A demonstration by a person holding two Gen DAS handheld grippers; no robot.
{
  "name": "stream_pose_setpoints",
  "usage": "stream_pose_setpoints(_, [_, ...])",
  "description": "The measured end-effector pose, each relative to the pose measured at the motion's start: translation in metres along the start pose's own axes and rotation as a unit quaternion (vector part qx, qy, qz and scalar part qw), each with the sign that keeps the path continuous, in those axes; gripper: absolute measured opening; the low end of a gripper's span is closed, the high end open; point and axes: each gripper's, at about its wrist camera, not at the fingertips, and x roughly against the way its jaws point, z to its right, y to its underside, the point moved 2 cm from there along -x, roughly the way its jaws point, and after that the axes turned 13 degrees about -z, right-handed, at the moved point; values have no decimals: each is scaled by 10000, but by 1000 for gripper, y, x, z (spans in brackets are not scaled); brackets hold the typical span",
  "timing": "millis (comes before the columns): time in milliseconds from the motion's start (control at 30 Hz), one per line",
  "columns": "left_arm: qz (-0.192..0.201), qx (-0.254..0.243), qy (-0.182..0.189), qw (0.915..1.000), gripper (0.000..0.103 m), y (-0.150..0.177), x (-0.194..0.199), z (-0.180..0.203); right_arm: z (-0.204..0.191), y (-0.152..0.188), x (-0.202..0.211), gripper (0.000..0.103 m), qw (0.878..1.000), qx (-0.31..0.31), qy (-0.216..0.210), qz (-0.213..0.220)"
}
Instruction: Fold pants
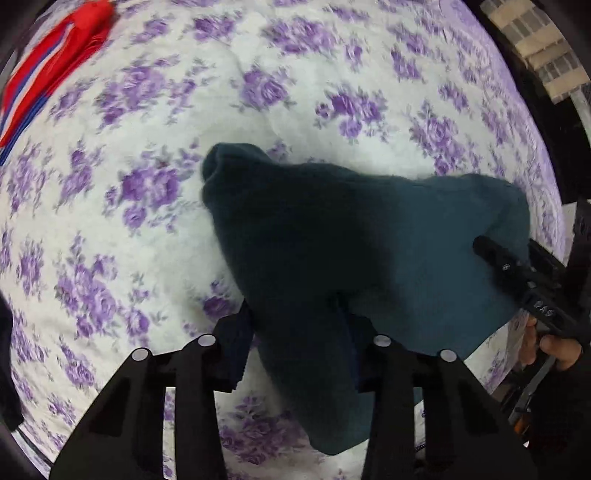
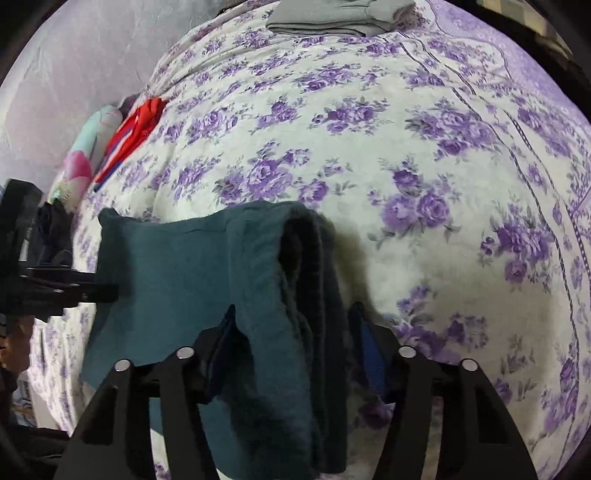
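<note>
The dark teal fleece pants (image 1: pixel 369 236) hang lifted over the floral bedspread, held between both grippers. My left gripper (image 1: pixel 299 332) has its fingers on either side of a bunched fold of the pants and is shut on it. My right gripper (image 2: pixel 291 332) is shut on the other thick folded edge of the pants (image 2: pixel 207 280), with several layers between its fingers. The right gripper also shows at the right edge of the left wrist view (image 1: pixel 517 273); the left gripper shows at the left edge of the right wrist view (image 2: pixel 88 290).
The white bedspread with purple flowers (image 2: pixel 406 147) covers the bed. A red garment with blue stripes (image 1: pixel 55 66) lies at the far left. A folded grey garment (image 2: pixel 340 16) lies at the far end. A rolled pastel pillow (image 2: pixel 88 147) sits by the wall.
</note>
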Motion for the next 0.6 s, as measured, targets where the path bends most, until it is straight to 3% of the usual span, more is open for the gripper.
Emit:
stream_pose_setpoints(67, [-105,33,165,9998,39,-7,-8,-2,3,1,3,59,10000,-42,-27,-25])
stream_pose_setpoints(133, [-169,267,530,9981,33,-12,-8,-7,-1,1,3,55,9999,-121,55,-62])
stream_pose_setpoints(167, [-112,268,578,9979,13,-11,-5,-8,-6,0,1,46,9999,-115,93,-73])
stream_pose_setpoints(200, [30,191,427,9989,10,-9,0,-5,-10,0,1,31,9999,-106,92,-87])
stream_pose_setpoints(267, [213,75,104,9997,8,-4,9,5,-23,-1,5,22,9999,-23,25,-115])
stream_pose_setpoints(333, [443,-2,-43,9990,8,-2,22,14,-36,-2,16,21,9999,85,84,1])
stream_pose_setpoints(433, [946,-19,176,9954,8,11,58,15,-58,-9,41,21,9990,350,-158,207])
stream_pose_setpoints(600, [1804,260,5,9832,8,36,122,-12,-118,-39,77,21,9912,1082,-456,605])
